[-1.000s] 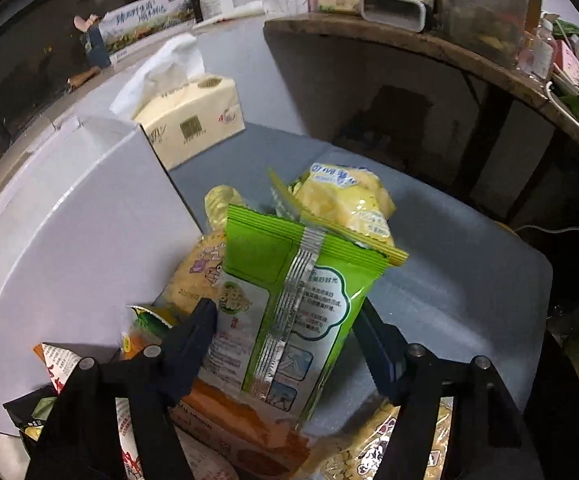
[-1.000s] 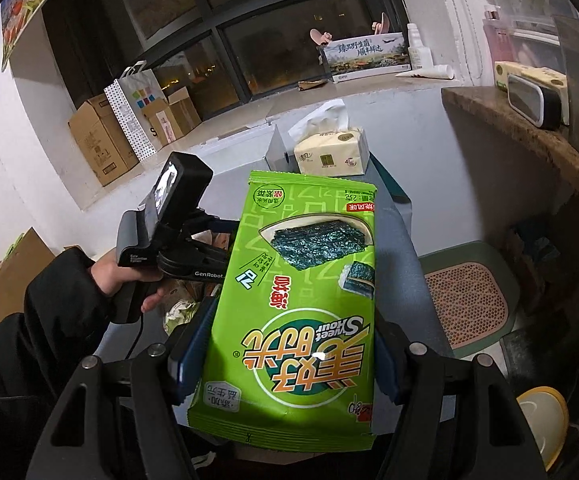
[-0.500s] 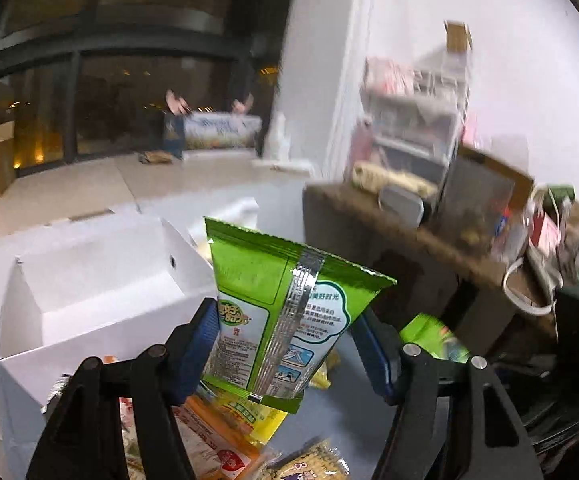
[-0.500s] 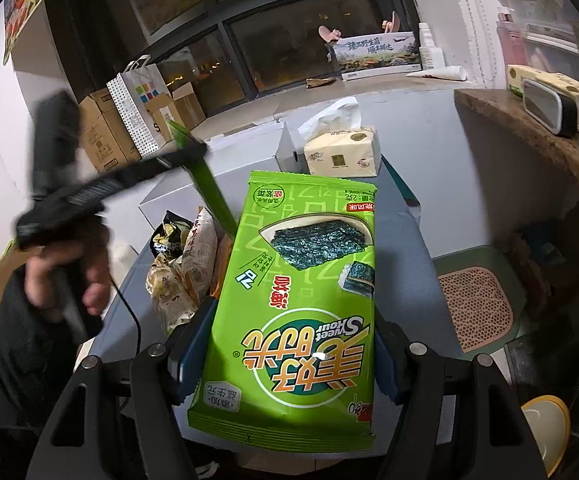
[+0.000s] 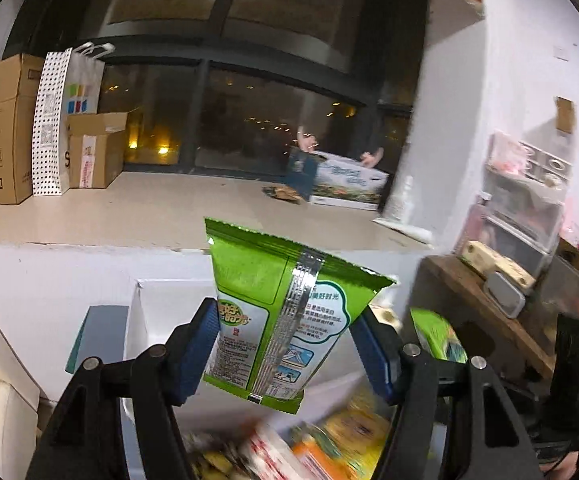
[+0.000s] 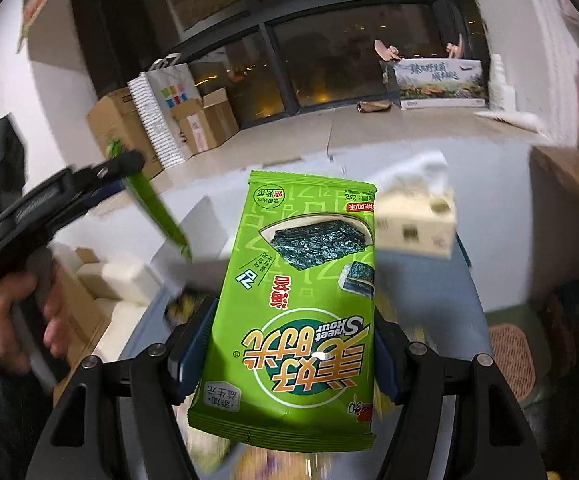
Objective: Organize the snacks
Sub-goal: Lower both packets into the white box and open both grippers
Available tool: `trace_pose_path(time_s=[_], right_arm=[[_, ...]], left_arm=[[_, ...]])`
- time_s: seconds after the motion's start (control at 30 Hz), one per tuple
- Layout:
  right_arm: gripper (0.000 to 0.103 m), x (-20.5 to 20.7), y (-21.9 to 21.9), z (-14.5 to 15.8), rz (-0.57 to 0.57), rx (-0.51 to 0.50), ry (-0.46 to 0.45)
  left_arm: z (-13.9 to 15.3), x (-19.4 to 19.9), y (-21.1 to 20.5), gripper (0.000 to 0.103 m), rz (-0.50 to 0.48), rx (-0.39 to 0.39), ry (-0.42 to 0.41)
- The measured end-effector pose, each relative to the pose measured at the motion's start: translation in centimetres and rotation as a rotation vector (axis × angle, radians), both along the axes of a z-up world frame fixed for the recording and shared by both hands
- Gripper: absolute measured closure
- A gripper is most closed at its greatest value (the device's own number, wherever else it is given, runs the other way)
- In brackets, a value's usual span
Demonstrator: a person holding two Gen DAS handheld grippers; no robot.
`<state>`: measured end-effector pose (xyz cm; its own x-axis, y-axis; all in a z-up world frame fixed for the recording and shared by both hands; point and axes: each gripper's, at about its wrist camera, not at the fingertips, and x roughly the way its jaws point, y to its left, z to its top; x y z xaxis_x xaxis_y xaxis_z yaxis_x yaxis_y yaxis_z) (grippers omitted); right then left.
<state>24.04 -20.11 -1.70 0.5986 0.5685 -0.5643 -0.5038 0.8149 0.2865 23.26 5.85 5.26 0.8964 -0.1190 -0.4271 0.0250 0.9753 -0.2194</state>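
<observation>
My left hand-held gripper (image 5: 285, 350): blue pads clamped on a green snack packet (image 5: 279, 312), back seam facing me, held in the air above blurred snack bags (image 5: 329, 444) and a white open box (image 5: 161, 320). My right hand-held gripper (image 6: 289, 354): clamped on a green seaweed packet (image 6: 301, 304), printed front up, above the grey counter (image 6: 429, 280). Tissue box (image 6: 415, 222) beyond it. Cardboard boxes (image 5: 5, 128) on the window ledge.

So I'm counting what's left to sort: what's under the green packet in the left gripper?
Below the held green seaweed packet lies a blurred pile of snack packets, yellow, orange and red, beside a white box. Their number and brands cannot be read, and the packet hides whatever lies behind it.
</observation>
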Motion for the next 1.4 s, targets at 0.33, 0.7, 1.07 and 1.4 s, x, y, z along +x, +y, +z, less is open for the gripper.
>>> trace_pose_path(time_s=[0.33, 0.7, 1.07, 1.4], right_arm=[[0.028, 12.3, 9.2, 0.1, 0.019, -0.101, 0.012], [0.000, 13.0, 8.0, -1.1, -0.010, -0.008, 0.030], [0.000, 0.8, 2.2, -0.5, 0.034, 0.041, -0.065], [0.000, -7.8, -4.1, -4.0, -0.033, 0.087, -0.005]], left_arm=[[-4.0, 7.0, 4.1, 0.017, 0.056, 0.020, 0.135], [-5.8, 4.7, 5.8, 0.000, 0.094, -0.032, 0.160], [-4.9, -6.1, -0.7, 0.000, -0.055, 0.052, 0.109], [-6.7, -15.0, -5.2, 0.000, -0.124, 0.015, 0.126]])
